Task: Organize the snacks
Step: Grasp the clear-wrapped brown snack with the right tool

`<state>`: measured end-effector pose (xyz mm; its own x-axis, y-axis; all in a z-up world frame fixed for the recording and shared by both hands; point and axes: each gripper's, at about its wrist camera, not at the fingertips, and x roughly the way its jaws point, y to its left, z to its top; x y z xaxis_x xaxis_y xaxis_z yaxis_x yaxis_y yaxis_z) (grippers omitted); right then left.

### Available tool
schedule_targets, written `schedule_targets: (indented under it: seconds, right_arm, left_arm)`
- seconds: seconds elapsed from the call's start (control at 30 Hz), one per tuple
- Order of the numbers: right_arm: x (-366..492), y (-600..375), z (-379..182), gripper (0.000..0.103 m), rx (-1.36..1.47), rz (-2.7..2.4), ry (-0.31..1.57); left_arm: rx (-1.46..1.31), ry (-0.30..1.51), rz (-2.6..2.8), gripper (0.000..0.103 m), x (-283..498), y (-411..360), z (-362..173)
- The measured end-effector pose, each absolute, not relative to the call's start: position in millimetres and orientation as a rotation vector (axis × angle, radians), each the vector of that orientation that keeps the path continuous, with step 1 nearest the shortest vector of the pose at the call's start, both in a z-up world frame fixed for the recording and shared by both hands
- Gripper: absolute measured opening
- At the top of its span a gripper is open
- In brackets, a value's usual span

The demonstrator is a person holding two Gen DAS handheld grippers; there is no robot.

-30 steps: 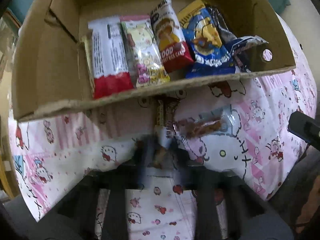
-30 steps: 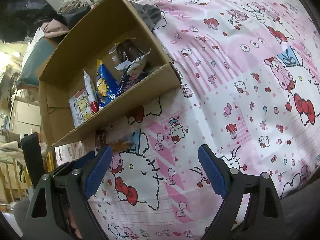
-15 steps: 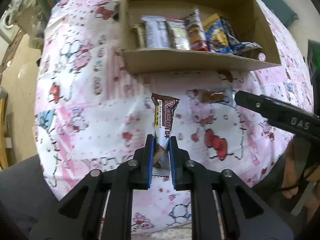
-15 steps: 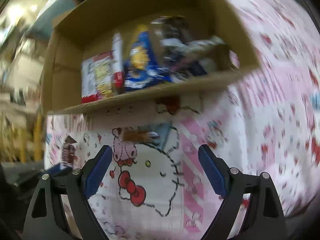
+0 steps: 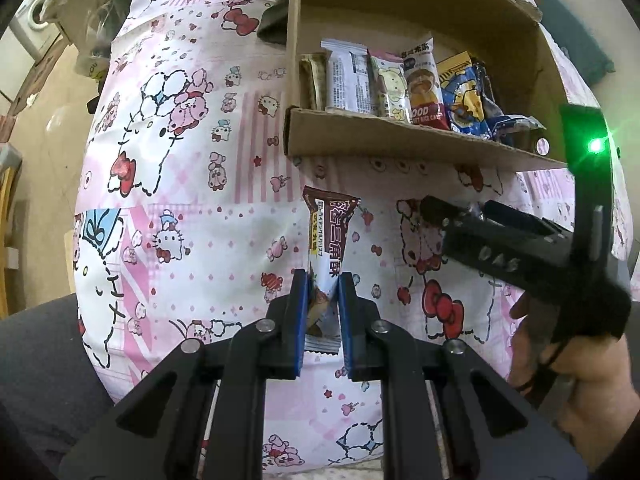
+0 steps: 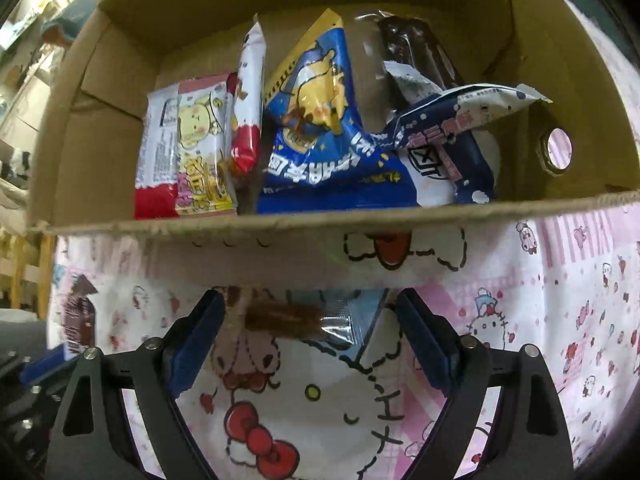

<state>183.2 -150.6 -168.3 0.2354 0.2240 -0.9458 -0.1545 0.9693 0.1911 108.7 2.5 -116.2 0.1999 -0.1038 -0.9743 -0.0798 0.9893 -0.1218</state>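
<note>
Jaws of the left gripper [image 5: 323, 280] pinch the brown snack packet [image 5: 329, 236] by its lower end, upright before the cardboard box [image 5: 400, 142]; it could pivot and slip. Right gripper [image 6: 310, 322], jaws wide, hovers low around the clear-wrapped snack [image 6: 296, 318] on the bedsheet [image 6: 560, 300].

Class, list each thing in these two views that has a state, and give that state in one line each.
Left gripper: shut on the brown snack packet.
Right gripper: open, straddling the clear-wrapped snack lying on the cloth.
Cardboard box: open, holding packets.
Blue snack bag: sealed, leaning in the box.
</note>
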Motion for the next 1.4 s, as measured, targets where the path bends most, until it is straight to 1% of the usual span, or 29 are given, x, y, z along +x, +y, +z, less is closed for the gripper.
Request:
schedule_targets:
  seconds: [0.1,0.17,0.23,0.27,0.4,0.43,0.67,0.8,0.93,1.07,1.27,1.4]
  right_arm:
    - [178,-138,-171,0.088,-0.006,0.237,1.284]
    - [176,-132,-173,0.076,-0.047,0.228,1.273]
    - [175,-127,-173,0.069,-0.048,0.234,1.265]
    - [175,-126,-172,0.065,-0.040,0.237,1.266]
    - [179,-134,-168,0.055,-0.016,0.234,1.266]
    - [179,-134,-167,0.050,-0.013,0.236,1.267]
    - [175,-139,-162,0.042,0.009,0.260,1.282]
    - [160,-158,-159,0.038,0.046,0.277,1.297]
    - [145,-169,-147,0.027,0.102,0.297,1.305]
    - [134,-178,-130,0.018,0.123,0.308,1.294]
    - [124,-184,-128,0.015,0.132,0.324,1.305]
    - [130,-198,-122,0.014,0.253,0.344,1.293]
  left_arm:
    - [-0.163,1.370,-0.010,0.012,110,3,-117]
    - [-0.167,1.371,-0.008,0.012,110,4,-117]
    - [-0.171,1.371,-0.008,0.012,110,4,-117]
    - [-0.172,1.372,-0.008,0.012,110,4,-118]
    - [-0.160,1.372,-0.017,0.012,109,1,-119]
    - [-0.157,1.372,-0.018,0.012,109,1,-119]
    - [-0.162,1.359,-0.007,0.012,110,3,-116]
    - [-0.157,1.352,-0.005,0.012,109,2,-114]
    - [-0.160,1.334,0.006,0.012,107,4,-109]
    - [-0.167,1.310,0.011,0.012,104,7,-104]
    - [-0.176,1.301,0.027,0.012,103,12,-101]
    - [-0.206,1.279,0.043,0.012,101,21,-94]
